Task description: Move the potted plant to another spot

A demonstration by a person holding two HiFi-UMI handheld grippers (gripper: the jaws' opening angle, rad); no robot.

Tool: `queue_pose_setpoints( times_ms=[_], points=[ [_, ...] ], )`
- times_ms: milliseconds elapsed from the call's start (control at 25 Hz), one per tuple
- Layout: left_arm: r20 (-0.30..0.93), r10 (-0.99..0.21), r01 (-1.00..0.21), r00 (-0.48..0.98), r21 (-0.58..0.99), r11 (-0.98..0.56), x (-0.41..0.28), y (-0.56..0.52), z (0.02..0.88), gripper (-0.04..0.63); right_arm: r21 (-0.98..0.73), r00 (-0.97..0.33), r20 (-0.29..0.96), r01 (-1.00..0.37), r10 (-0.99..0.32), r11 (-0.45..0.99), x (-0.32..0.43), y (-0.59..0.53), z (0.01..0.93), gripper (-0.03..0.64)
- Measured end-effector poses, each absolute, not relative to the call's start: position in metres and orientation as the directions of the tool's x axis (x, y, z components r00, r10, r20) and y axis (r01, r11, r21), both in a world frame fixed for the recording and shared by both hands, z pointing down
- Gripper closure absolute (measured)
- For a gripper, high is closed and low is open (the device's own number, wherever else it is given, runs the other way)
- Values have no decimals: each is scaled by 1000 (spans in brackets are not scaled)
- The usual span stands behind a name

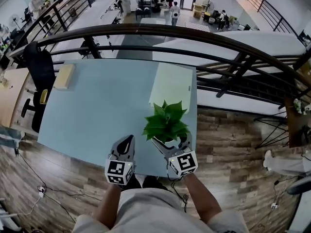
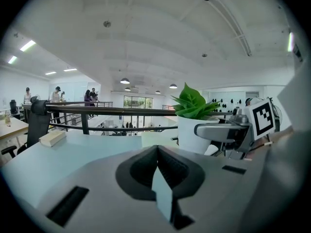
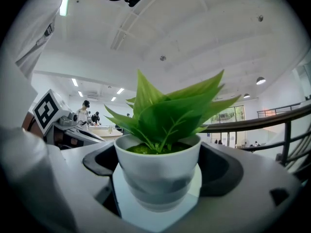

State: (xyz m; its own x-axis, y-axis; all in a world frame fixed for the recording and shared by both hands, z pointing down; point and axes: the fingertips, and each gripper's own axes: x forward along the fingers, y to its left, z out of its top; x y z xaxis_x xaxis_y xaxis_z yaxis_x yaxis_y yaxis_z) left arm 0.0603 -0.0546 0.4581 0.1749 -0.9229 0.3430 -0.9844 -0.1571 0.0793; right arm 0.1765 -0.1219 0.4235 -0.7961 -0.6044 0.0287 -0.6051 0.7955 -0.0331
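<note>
A: Pale blue table (image 1: pixel 97 106). The potted plant (image 1: pixel 166 123) stands at its near edge, right side. Which step?

B: Grasp looks made. Right gripper (image 1: pixel 171 142) pinches the white pot; left gripper (image 2: pixel 156 154) pressed together, empty. Next, likely: lift level, carry.

The plant (image 1: pixel 166 119) is small, with a cluster of broad, pointed, bright green leaves (image 3: pixel 167 111) rising from a plain white pot (image 3: pixel 158 176). The pot is round, tapers toward its base and has green moss-like filling at the rim. It stands upright.

In the head view it sits just right of centre in the lower half of the frame, over the near right part of the pale blue table (image 1: pixel 102 110), close to that edge. The right gripper (image 1: pixel 171 140) has its jaws pressed against the pot's two sides. Whether the base touches the table cannot be told.

In the left gripper view the plant (image 2: pixel 193 125) shows right of centre.
</note>
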Motion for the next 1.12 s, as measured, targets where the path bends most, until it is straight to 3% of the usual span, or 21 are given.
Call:
queue_pose_setpoints(
  times_ms=[880, 1120],
  points=[
    [331, -944, -994, 3, 105, 34, -111, -3, 461, 584, 8, -906, 37, -421, -421, 907, -6, -86, 405, 111],
    [338, -941, -991, 0, 128, 46, -110, -5, 467, 584, 6, -914, 58, -403, -403, 915, -10, -87, 409, 110]
  ],
)
